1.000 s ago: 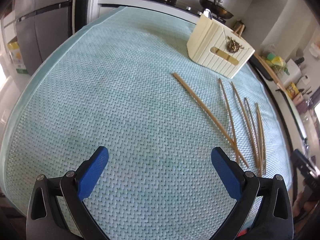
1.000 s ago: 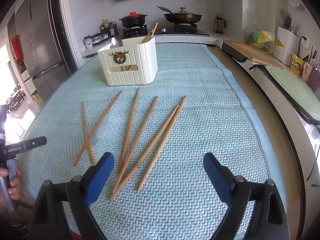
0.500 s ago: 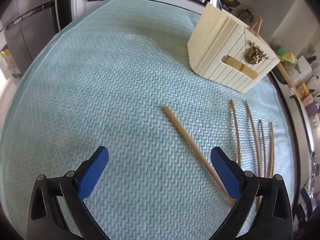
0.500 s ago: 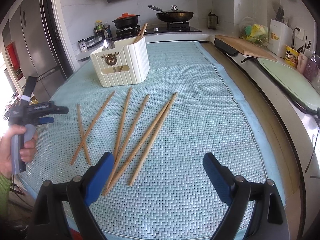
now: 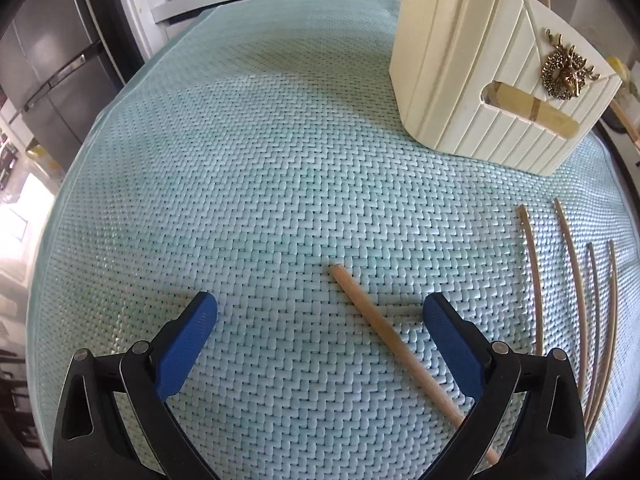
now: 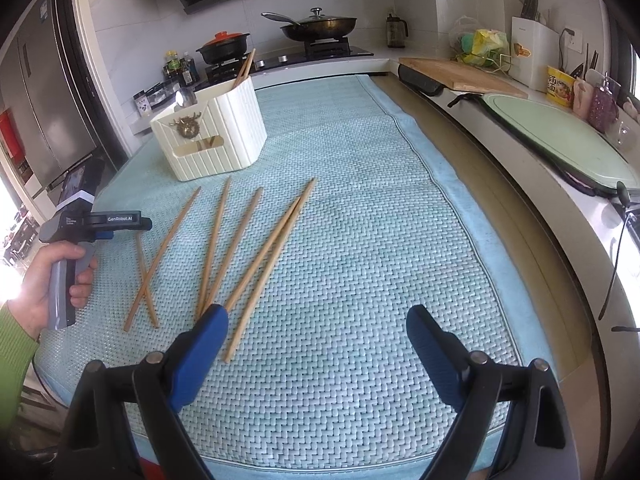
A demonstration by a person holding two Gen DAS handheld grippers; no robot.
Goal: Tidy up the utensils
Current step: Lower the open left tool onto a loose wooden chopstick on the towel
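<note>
Several wooden chopsticks (image 6: pixel 256 248) lie fanned out on the teal woven mat (image 6: pixel 360 240). Behind them stands a cream utensil holder (image 6: pixel 216 136) with a spoon and chopsticks in it. My left gripper (image 5: pixel 320 312) is open and low over the mat. The end of the leftmost chopstick (image 5: pixel 376 320) lies between its fingers, nearer the right one. The holder (image 5: pixel 480 80) is ahead to the right. The right wrist view shows the left gripper (image 6: pixel 136 226) in a person's hand (image 6: pixel 48 280). My right gripper (image 6: pixel 316 320) is open and empty near the chopsticks' near ends.
A stove with a red-lidded pot (image 6: pixel 222 46) and a frying pan (image 6: pixel 316 26) stands behind the mat. A fridge (image 6: pixel 36 112) is at the left. On the right counter lie a wooden cutting board (image 6: pixel 460 74) and a green board (image 6: pixel 560 144).
My left gripper has moved forward and down to the leftmost chopstick, whose end now lies between its fingers. The right gripper has shifted a little; both stay open.
</note>
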